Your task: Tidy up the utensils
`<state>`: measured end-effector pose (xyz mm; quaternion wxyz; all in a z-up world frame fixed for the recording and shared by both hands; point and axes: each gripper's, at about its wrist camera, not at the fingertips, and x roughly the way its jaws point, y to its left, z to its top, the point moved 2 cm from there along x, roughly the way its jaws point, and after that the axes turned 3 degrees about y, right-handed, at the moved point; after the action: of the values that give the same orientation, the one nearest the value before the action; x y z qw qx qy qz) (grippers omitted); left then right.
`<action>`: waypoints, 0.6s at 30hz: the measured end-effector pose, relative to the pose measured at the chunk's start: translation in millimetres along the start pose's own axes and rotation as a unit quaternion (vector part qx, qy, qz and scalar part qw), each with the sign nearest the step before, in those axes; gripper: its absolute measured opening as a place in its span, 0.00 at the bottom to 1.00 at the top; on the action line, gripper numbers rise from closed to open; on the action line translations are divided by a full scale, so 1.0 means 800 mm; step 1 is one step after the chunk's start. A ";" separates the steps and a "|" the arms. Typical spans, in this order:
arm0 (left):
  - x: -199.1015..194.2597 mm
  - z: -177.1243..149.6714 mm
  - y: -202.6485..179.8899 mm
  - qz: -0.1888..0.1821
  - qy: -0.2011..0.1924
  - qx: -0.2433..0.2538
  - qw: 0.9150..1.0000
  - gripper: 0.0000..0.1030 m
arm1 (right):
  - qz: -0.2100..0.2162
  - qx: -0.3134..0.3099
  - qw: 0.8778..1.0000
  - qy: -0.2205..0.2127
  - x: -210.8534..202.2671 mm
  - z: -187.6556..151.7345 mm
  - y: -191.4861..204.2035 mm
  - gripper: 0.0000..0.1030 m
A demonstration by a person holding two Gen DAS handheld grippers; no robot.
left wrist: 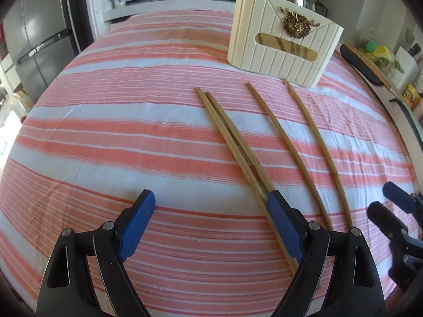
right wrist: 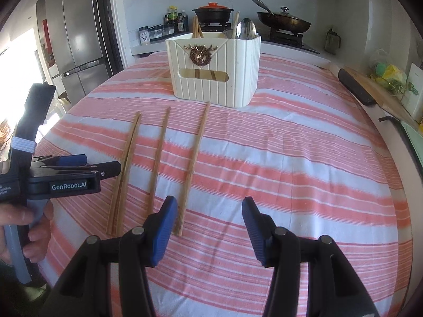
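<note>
Wooden chopsticks lie on the striped tablecloth: a touching pair [left wrist: 230,137] [right wrist: 127,169] and two single ones [left wrist: 277,132] [left wrist: 314,137] [right wrist: 158,155] [right wrist: 194,163]. Behind them stands a cream utensil holder [left wrist: 285,50] [right wrist: 214,71] with spoons [right wrist: 246,29] and chopsticks [right wrist: 197,27] in it. My left gripper [left wrist: 210,194] [right wrist: 100,163] is open over bare cloth, its right finger above the pair's near end. My right gripper [right wrist: 209,202] [left wrist: 396,203] is open and holds nothing, just right of the near end of the rightmost chopstick.
A person's hand [right wrist: 34,224] holds the left gripper. A fridge [right wrist: 76,39] stands at the left. The stove behind the table carries a pot [right wrist: 212,12] and a lidded pan [right wrist: 284,21]. A cutting board [right wrist: 380,97] lies along the right table edge.
</note>
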<state>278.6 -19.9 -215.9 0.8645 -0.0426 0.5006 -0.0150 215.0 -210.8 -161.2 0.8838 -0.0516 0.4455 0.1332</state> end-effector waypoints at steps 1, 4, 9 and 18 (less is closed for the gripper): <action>0.002 0.000 -0.003 0.003 0.000 0.004 1.000 0.86 | 0.001 -0.003 1.000 0.005 0.007 0.003 0.002 0.51; 0.005 -0.004 -0.013 0.025 -0.005 0.034 0.999 0.86 | 0.008 -0.016 1.000 0.019 0.033 0.015 0.011 0.42; -0.002 -0.012 -0.003 0.024 -0.009 0.050 0.998 0.86 | -0.001 -0.050 0.998 0.037 0.058 0.021 0.027 0.15; -0.014 -0.024 0.035 0.024 0.003 0.070 0.997 0.86 | -0.028 -0.011 0.999 0.038 0.036 -0.003 0.001 0.08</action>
<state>256.0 7.9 -218.4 0.8638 0.0303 0.5021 -0.0295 229.3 -205.1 -186.0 0.8689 -0.0783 0.4758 0.1115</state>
